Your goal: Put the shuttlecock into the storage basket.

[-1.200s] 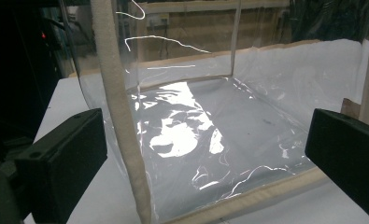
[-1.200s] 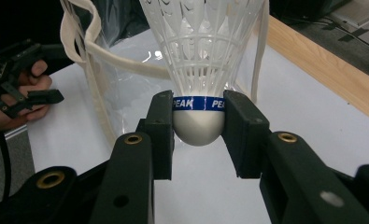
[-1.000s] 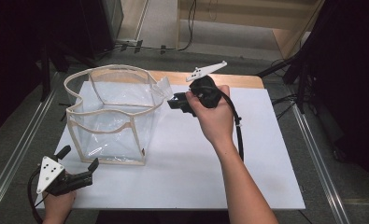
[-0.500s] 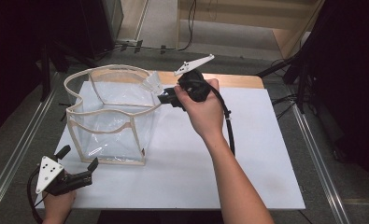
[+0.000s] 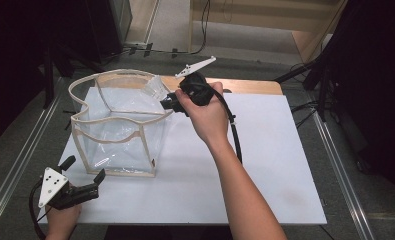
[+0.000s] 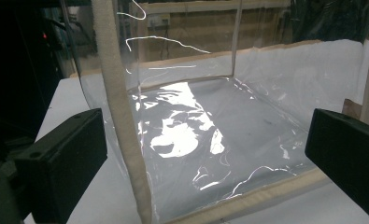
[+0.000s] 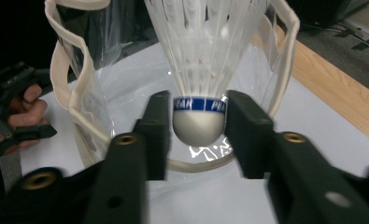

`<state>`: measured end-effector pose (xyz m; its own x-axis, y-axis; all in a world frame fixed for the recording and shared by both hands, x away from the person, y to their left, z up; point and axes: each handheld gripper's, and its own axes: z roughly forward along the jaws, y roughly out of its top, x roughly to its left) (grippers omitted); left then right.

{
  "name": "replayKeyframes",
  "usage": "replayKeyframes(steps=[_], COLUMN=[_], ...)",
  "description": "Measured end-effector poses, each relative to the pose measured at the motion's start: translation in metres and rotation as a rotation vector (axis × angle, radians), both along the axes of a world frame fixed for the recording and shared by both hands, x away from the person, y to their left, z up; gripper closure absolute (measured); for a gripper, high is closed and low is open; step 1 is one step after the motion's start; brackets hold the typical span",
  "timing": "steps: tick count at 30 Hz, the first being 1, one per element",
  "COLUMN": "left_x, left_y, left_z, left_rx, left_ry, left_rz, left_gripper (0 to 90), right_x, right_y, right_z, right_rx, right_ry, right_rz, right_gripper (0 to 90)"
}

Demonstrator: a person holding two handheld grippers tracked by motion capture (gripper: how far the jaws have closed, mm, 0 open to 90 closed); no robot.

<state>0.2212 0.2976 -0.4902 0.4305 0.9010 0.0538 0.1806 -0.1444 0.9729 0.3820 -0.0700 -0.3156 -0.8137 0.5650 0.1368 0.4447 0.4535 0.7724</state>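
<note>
While the left gripper (image 5: 82, 192) gapes empty, right jaws clamp the shuttlecock (image 7: 198, 100) cork.

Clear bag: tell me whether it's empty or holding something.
Empty: the clear bag shows a bare floor; the shuttlecock sits clamped in the right tongs at its rim.

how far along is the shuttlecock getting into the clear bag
Done: the right hand-held gripper is shut on the shuttlecock, gripping its cork base. In hand: it is held at the rim of the clear bag, feathers pointing in. Left: releasing it inside. The left hand-held gripper waits open beside the bag's near corner.
</note>
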Motion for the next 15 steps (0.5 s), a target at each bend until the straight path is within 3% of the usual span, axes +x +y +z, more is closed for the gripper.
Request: replayKeyframes(steps=[1, 3, 4, 5, 6, 8, 10, 11, 15], left_x=[0.000, 0.000, 0.000, 0.000, 0.000, 0.000, 0.000, 0.000, 0.000], left_y=[0.000, 0.000, 0.000, 0.000, 0.000, -0.001, 0.000, 0.000, 0.000], left_z=[0.000, 0.000, 0.000, 0.000, 0.000, 0.000, 0.000, 0.000, 0.000], left_rx=[0.000, 0.000, 0.000, 0.002, 0.002, 0.005, 0.005, 0.005, 0.007], left_ry=[0.000, 0.000, -0.001, -0.001, -0.001, -0.001, -0.001, 0.001, 0.001], left_rz=[0.000, 0.000, -0.001, -0.001, -0.001, -0.001, -0.002, -0.001, -0.001], left_gripper=[0.0, 0.0, 0.0, 0.0, 0.0, 0.0, 0.0, 0.0, 0.0], right_x=[0.000, -0.002, -0.002, -0.005, -0.005, -0.010, -0.012, -0.016, -0.024], right_y=[0.000, 0.001, 0.001, -0.001, -0.001, -0.007, -0.009, -0.014, -0.022], right_z=[0.000, -0.002, -0.002, -0.001, -0.001, -0.002, -0.002, -0.005, -0.010], right_rx=[0.000, -0.020, -0.020, -0.019, -0.019, -0.005, -0.001, -0.004, -0.020], right_ry=[0.000, -0.007, -0.007, -0.013, -0.013, -0.029, -0.033, -0.039, -0.070], right_rz=[0.000, 0.005, 0.005, 0.006, 0.006, 0.023, 0.023, 0.023, 0.016], right_gripper=[51.0, 32.3, 32.3, 19.3, 19.3, 8.3, 6.2, 0.0, 0.0])
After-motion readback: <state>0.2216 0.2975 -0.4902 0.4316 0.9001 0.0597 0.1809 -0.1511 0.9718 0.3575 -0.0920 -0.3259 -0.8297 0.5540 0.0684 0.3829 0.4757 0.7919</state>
